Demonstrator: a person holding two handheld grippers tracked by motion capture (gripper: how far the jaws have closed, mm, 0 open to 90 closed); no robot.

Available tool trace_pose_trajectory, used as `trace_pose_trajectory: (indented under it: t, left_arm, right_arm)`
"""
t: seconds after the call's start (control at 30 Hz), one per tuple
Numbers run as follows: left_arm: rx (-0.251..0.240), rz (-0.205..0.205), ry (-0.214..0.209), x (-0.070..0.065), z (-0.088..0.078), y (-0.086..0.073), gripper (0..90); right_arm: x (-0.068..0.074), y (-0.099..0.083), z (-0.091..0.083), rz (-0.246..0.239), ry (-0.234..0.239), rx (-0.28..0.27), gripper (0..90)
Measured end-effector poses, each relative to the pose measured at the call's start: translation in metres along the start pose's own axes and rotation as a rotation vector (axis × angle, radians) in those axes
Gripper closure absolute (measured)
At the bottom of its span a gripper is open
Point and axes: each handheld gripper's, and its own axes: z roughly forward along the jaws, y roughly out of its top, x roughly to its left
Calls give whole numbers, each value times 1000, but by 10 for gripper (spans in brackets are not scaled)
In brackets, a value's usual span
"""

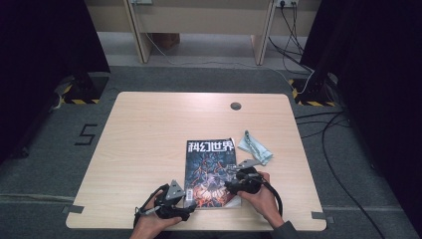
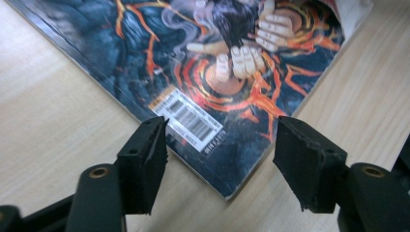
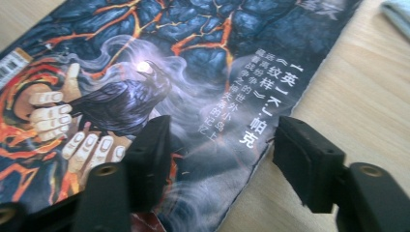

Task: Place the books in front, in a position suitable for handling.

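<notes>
A glossy, flat magazine lies on the pale wood-grain bench. Both the left gripper and right gripper hover over its edges, blocky black rubber fingers released, gripping nothing.

High view looks down; gripper views (close) share the magazine.

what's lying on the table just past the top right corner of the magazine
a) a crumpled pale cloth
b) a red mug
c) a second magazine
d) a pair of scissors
a, in the high view a crumpled pale cloth lies on the table beside the upper right corner of the magazine.
</notes>
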Motion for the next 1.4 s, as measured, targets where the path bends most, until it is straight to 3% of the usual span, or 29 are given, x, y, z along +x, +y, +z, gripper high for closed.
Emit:
trace_pose_trajectory:
  t: [0.27,0.47,0.77,0.83,0.9,1.0,1.4]
  left_arm:
    - [-33,-61,28,15,-6,-1,277]
    - [-44,-91,62,25,-9,-3,228]
    - [-30,-109,67,29,-6,-4,196]
    - [-25,-115,70,29,-5,-4,191]
    - [-25,-124,60,30,-5,-4,182]
    - [-25,-126,56,29,-4,-4,182]
    - [-29,-139,58,31,-4,-5,157]
  right_arm:
    - [-22,10,-17,-8,-59,-75,368]
    - [-42,11,-24,24,-86,-114,353]
    - [-61,15,-30,49,-167,-160,204]
    - [-64,18,-31,45,-189,-160,161]
    - [-67,19,-30,67,-204,-163,172]
    - [-73,23,-29,62,-218,-151,170]
    - [-94,38,-24,82,-234,-149,197]
